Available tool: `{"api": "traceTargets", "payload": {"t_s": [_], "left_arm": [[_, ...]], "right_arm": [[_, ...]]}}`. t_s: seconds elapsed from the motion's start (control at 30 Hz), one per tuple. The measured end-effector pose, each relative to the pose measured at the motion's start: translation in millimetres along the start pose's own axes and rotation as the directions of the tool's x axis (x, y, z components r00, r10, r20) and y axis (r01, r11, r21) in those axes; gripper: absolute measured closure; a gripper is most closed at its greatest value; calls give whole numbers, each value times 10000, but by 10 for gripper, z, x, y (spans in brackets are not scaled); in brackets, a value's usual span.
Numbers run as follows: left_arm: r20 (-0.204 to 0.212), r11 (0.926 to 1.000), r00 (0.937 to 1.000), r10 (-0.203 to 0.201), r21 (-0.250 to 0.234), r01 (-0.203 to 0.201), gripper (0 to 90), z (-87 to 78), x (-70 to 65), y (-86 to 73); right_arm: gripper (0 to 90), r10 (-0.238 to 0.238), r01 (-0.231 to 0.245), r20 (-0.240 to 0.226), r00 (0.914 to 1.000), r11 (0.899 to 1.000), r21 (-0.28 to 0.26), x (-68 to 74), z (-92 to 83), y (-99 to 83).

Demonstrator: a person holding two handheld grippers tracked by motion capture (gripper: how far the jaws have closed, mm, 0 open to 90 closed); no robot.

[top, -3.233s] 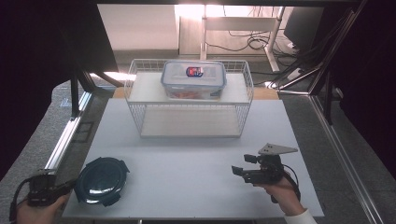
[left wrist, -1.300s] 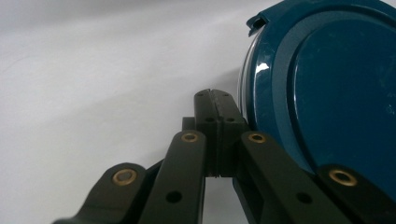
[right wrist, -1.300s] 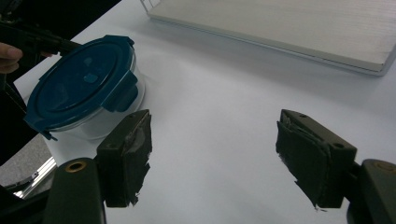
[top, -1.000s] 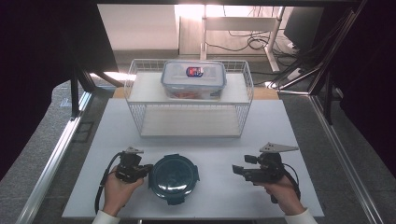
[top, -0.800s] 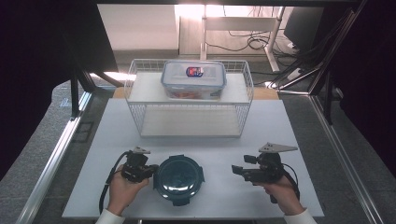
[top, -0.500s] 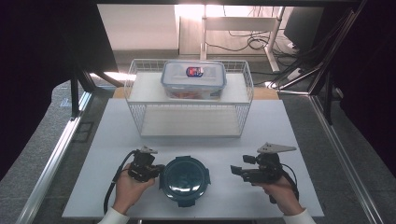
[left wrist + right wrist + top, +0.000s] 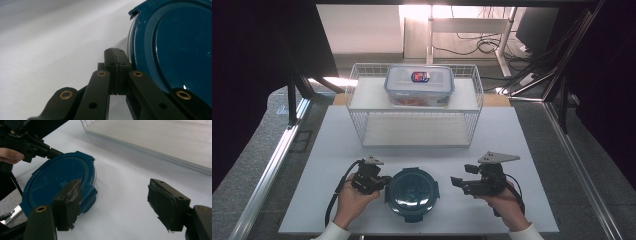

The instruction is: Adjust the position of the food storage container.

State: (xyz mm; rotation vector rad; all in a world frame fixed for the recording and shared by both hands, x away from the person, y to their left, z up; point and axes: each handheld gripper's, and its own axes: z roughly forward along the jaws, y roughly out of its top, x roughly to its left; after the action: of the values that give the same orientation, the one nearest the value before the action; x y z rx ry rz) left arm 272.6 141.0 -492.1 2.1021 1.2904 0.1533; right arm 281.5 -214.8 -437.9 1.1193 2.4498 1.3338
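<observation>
here a round, glossy teal container (image 7: 412, 193) sits on the matte white bench (image 7: 532, 150); left tool (image 7: 382, 182), closed empty, touches its nine o'clock rim; right tool (image 7: 455, 181) gapes empty at three o'clock.

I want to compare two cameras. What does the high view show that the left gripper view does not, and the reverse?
High view alone: the wire basket holding a clear lidded box, and the right gripper with open jaws. Left gripper view alone: the left gripper close up, its jaws pressed shut beside the lid's rim. Both: the round blue container and the white table.
</observation>
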Motion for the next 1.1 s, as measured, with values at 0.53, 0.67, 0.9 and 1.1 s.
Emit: {"api": "traceTargets", "payload": {"t_s": [0.53,0.67,0.9,1.1], "left_arm": [[-290,9963,9986,-440,-750,418,513,-477,115,-110],[-501,9945,9971,-581,-899,534,295,-557,90,-155],[-191,9889,9951,-973,-1150,945,183,-662,140,-220],[52,9860,9943,-1069,-1279,1066,116,-676,97,-211]], "right_arm": [[262,189,-188,-47,9998,9996,206,-49,43,-50],[262,243,-242,-50,9997,9995,186,-64,52,-51],[262,164,-163,-61,9998,9996,243,-52,69,-60],[261,320,-314,-175,9993,9990,333,-64,99,-84]]}}
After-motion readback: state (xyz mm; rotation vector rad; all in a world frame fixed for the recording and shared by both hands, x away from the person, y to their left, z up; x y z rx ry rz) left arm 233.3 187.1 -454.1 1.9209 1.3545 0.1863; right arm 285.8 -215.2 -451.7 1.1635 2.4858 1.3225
